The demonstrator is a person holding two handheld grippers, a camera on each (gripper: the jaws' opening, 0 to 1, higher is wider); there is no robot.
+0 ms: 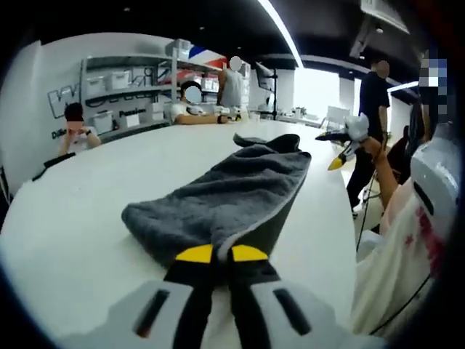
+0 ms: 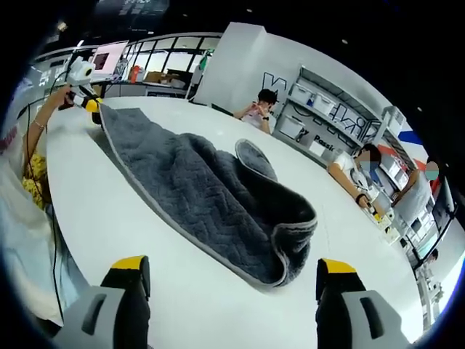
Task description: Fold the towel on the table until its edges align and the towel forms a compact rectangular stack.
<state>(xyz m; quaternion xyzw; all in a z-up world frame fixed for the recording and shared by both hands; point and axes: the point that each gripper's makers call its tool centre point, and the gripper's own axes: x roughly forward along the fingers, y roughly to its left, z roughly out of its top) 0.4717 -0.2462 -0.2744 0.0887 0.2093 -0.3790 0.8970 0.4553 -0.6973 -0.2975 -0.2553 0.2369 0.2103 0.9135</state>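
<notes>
A grey quilted towel lies rumpled on the white table, partly doubled over itself. My left gripper is shut on the towel's near edge, its yellow tips pressed together. In the right gripper view the towel stretches from upper left to centre right, its near end curled into a thick fold. There the left gripper pinches the towel's far corner. My right gripper stands wide open just short of the towel, with nothing between its jaws. It also shows in the left gripper view, the right gripper hovering beyond the table edge.
Two people sit at the table's far side, and another person stands at the right. Shelves with white bins line the back wall. The table's curved edge runs close to the person holding the grippers.
</notes>
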